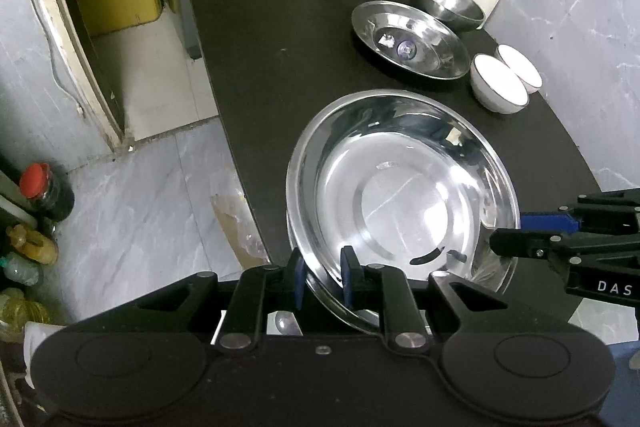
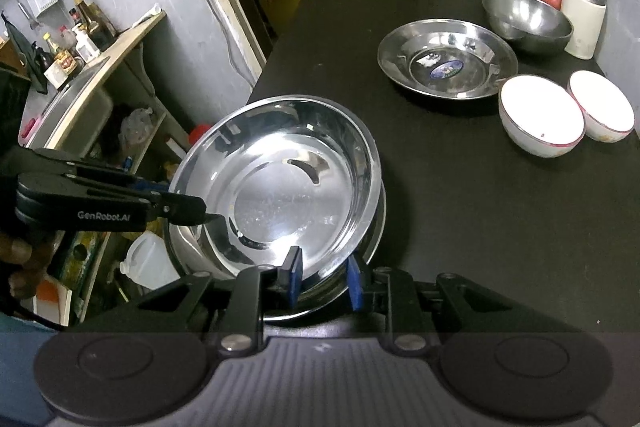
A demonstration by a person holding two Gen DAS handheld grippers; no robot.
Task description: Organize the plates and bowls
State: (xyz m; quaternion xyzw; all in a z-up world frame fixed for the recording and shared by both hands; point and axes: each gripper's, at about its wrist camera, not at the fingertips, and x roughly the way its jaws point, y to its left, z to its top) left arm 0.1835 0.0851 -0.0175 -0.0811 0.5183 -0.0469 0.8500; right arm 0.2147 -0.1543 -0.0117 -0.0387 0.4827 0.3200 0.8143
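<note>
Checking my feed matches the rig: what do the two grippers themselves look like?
Both are matte black, with two round discs on the body, silver pivot bolts on angular linkages, and blue pads on the fingers. The left gripper reads "GenRobot.AI" in white on its side; the right gripper shows white "DAS" lettering. No cables or sleeves visible.

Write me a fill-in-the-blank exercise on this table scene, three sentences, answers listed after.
1. Both the left gripper and the right gripper clamp the rim of the large steel ____.
2. The number of white bowls standing side by side on the black table is ____.
3. Behind the small steel plate sits a deep steel bowl, and beside that a white ____ with a metal top.

Missing words: plate; two; canister
</note>
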